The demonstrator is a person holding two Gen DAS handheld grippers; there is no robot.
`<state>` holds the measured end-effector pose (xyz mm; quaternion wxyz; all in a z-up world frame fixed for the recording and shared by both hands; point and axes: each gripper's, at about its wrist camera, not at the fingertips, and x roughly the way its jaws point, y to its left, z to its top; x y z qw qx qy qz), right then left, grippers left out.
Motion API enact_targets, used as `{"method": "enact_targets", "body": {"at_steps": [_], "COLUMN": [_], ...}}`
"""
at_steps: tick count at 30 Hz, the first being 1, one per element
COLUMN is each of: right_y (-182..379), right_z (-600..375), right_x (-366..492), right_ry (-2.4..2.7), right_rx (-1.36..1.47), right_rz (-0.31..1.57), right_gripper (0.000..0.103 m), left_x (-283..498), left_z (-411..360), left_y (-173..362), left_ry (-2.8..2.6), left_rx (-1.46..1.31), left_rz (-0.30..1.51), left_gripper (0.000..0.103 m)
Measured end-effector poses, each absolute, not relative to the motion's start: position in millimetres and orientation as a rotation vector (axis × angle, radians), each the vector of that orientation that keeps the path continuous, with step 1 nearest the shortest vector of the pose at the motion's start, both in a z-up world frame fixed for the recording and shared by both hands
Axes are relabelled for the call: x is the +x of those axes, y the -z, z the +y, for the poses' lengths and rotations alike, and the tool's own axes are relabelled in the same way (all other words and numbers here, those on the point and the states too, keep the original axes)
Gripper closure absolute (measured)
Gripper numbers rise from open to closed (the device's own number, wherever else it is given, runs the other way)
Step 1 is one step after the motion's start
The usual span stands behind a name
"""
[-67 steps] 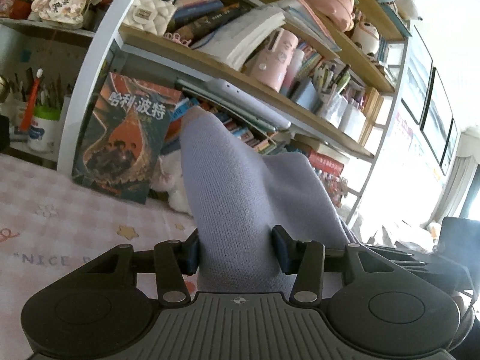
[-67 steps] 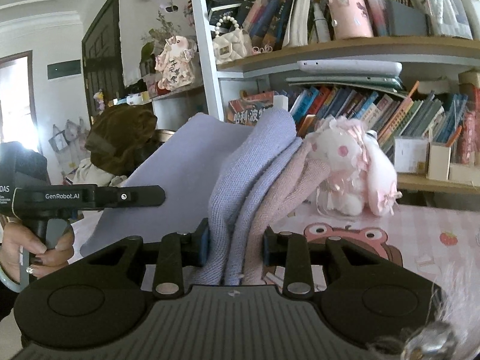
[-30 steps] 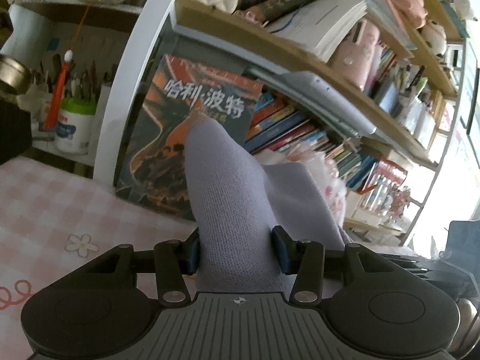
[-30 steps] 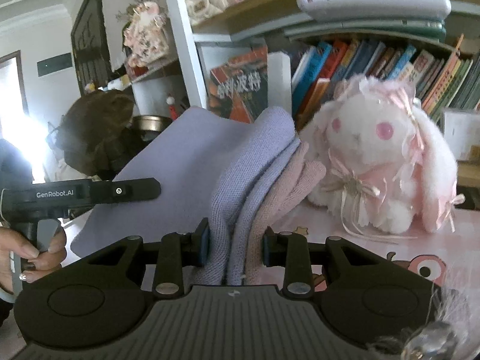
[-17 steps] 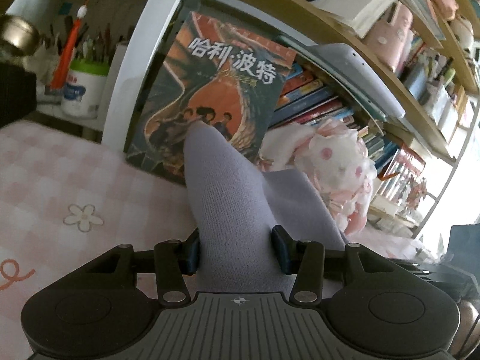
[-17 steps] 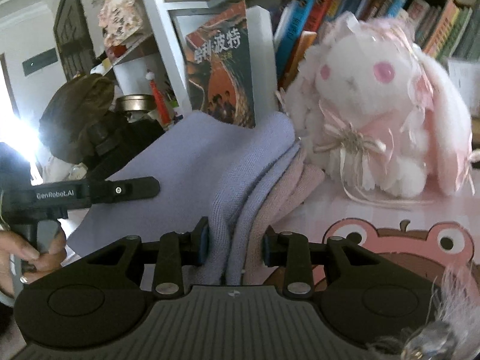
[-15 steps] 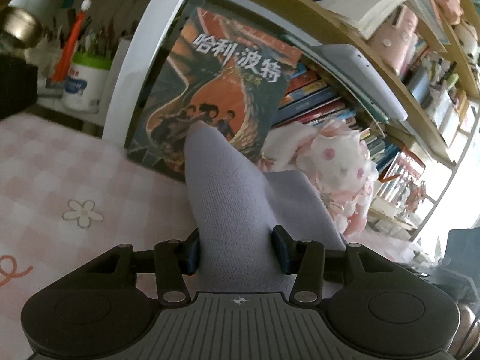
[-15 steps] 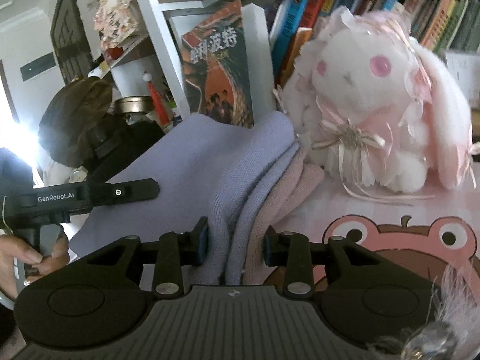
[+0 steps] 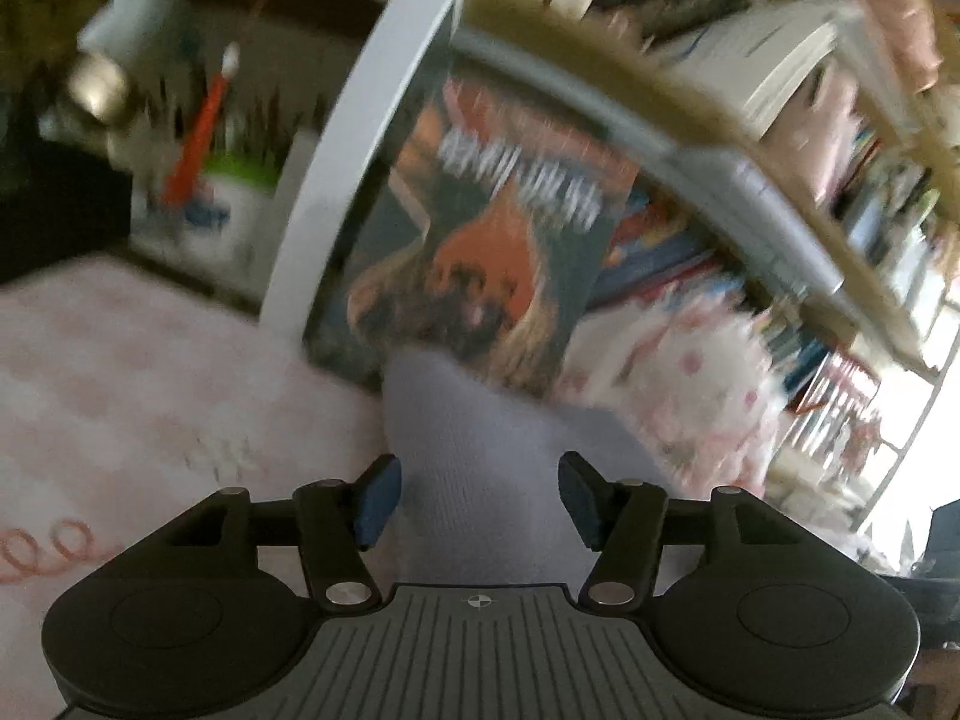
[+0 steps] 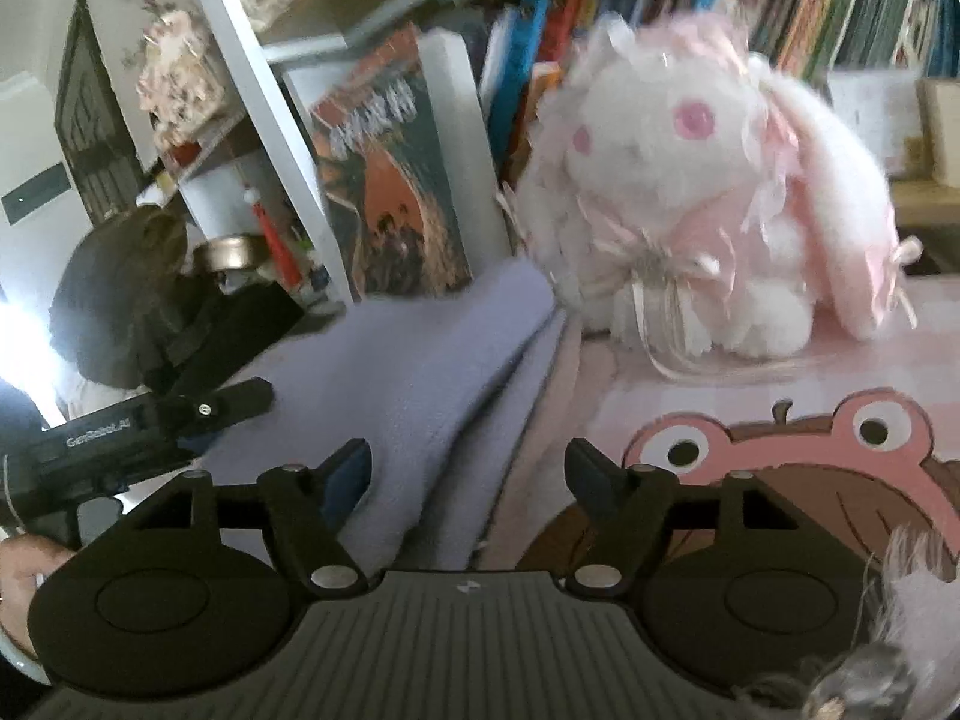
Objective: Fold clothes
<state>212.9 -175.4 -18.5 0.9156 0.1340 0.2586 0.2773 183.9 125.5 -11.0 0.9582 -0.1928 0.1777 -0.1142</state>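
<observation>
Lavender knit cloth [image 10: 438, 372] lies on the bench [image 10: 840, 372], which is covered in a pink checked print with a frog cartoon. It runs from between the fingers of the right tool [image 10: 468, 471] back toward a plush rabbit [image 10: 708, 210], with a pink layer showing along its right edge. The right tool's jaws stand wide; neither pad presses the cloth, which sits loose in the gap. The tool points level and forward toward the bookshelf [image 10: 264, 90].

In the left wrist view the cloth [image 9: 474, 450] rises as a rounded fold between the fingers of the left tool [image 9: 477, 495]. Those jaws are spread too, with a sliver of space showing at each blue pad [image 9: 375, 498], so the fold is not clamped. This view is blurred. The left tool aims slightly upward at a book [image 9: 480, 252] with an orange cover that leans against the shelf.

From the right wrist view, the left tool [image 10: 150, 420] reaches in from the left edge, lying close over the cloth's left side, with the person's hand [image 10: 24, 576] gripping its handle below.
</observation>
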Motion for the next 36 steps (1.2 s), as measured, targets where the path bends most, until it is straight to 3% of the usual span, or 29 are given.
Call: {"method": "enact_targets", "body": {"at_steps": [5, 12, 18, 29, 36], "right_y": [8.2, 6.2, 6.4, 8.8, 9.0], "right_z": [-171.0, -163.5, -152.9, -143.9, -151.2], "right_x": [182.6, 143.5, 121.1, 94.4, 84.9], "right_ry": [-0.538, -0.487, -0.451, -0.397, -0.374], "right_rx": [0.181, 0.030, -0.062, -0.136, -0.097], "right_rz": [0.415, 0.325, 0.311, 0.316, 0.333], "right_gripper": [0.031, 0.029, 0.018, 0.011, 0.006], "left_x": [151.0, 123.0, 104.0, 77.1, 73.4], "left_z": [118.1, 84.8, 57.8, 46.8, 44.7], "left_y": [-3.4, -7.1, -2.1, -1.8, -1.4], "left_ry": [0.222, 0.232, 0.192, 0.174, 0.191], "left_rx": [-0.357, -0.175, -0.010, 0.063, 0.083], "left_rz": [0.228, 0.226, 0.243, 0.208, 0.249], "left_gripper": [0.037, 0.032, 0.025, 0.009, 0.007]}}
